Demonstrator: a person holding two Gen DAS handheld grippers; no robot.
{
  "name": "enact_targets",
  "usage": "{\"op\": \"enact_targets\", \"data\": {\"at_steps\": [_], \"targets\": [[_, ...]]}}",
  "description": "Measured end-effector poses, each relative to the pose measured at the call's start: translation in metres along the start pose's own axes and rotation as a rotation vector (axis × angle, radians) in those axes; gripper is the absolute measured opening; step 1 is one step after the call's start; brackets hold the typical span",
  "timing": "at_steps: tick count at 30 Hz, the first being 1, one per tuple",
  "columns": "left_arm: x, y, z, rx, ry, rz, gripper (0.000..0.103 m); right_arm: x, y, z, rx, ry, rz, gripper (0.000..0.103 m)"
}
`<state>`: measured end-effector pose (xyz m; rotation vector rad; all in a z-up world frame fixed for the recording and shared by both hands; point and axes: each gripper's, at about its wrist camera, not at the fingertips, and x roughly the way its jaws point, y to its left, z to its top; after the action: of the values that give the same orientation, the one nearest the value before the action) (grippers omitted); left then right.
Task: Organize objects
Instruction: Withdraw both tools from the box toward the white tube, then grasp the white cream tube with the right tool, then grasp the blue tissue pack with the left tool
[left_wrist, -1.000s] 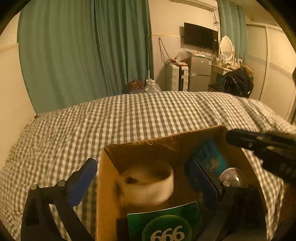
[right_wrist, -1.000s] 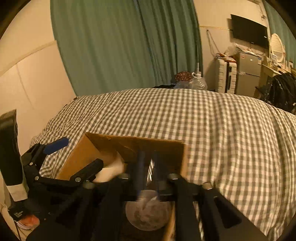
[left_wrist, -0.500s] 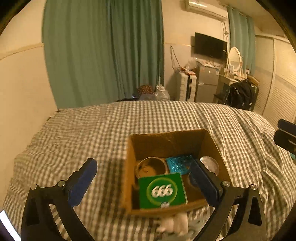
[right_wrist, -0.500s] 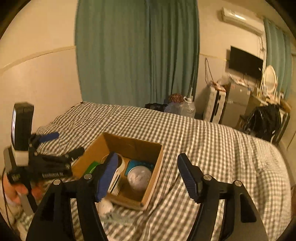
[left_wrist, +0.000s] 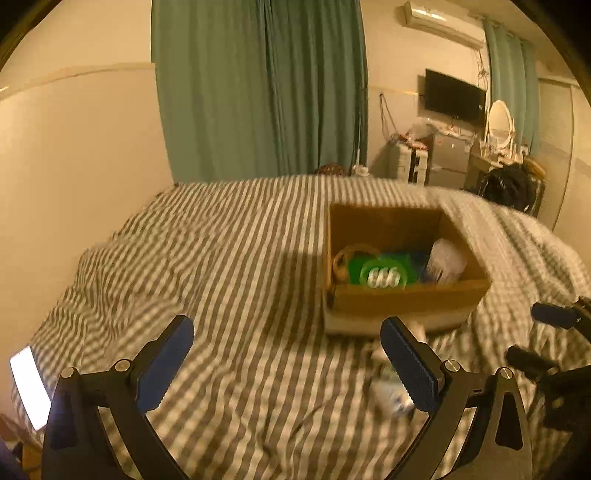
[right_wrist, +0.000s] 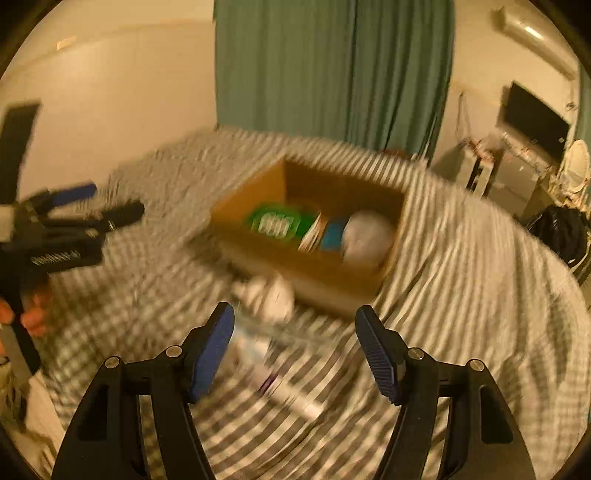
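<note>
- The left hand-held gripper (left_wrist: 286, 354) is hovering above the checked bed cover (left_wrist: 229, 258), its blue-padded jaws standing wide apart with nothing between them.
- The right hand-held gripper (right_wrist: 295, 350) is likewise gaping wide and gripping nothing, pointing towards the near side of the box.
- A cardboard box (left_wrist: 406, 299) is sitting on the bed, well ahead of both grippers.
- Inside it a green packet (left_wrist: 380, 275) with a white round label is lying beside a roll of tape (left_wrist: 345, 258), a blue item (right_wrist: 334, 229) and a pale rounded object (right_wrist: 367, 234).
- A crumpled white thing (right_wrist: 269, 293) is lying on the cover just beside the box's near wall; blur is hiding what it is.
- Flat pale items (right_wrist: 288, 395) are resting on the cover between the right gripper's fingers in that view, too smeared to identify.
</note>
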<state>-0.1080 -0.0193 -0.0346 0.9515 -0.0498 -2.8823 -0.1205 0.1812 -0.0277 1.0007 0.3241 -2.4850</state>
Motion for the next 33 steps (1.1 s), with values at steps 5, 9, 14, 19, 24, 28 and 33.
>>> {"op": "enact_targets", "data": {"at_steps": [5,9,14,19,24,28,33], "targets": [[0.022,-0.003,-0.049,0.001,0.058,-0.009,0.103,0.054,0.01,-0.039,-0.016,0.14,0.024,0.068],[0.043,-0.005,-0.067,0.016,0.101,-0.021,0.103,0.082,0.009,-0.054,-0.048,0.217,0.013,0.068],[0.061,0.001,-0.076,-0.002,0.132,-0.034,0.103,0.105,0.008,-0.064,-0.016,0.27,0.043,0.068],[0.066,-0.002,-0.085,0.021,0.137,-0.044,0.103,0.092,0.015,-0.067,-0.02,0.248,0.039,0.034],[0.062,-0.008,-0.087,0.046,0.136,-0.048,0.103,0.062,0.017,-0.065,0.013,0.208,0.034,0.014],[0.055,-0.019,-0.088,0.069,0.137,-0.047,0.103,0.035,0.001,-0.058,0.078,0.158,0.033,0.014],[0.043,-0.044,-0.085,0.072,0.147,-0.097,0.103,0.023,-0.025,-0.05,0.152,0.146,-0.026,0.014]]}}
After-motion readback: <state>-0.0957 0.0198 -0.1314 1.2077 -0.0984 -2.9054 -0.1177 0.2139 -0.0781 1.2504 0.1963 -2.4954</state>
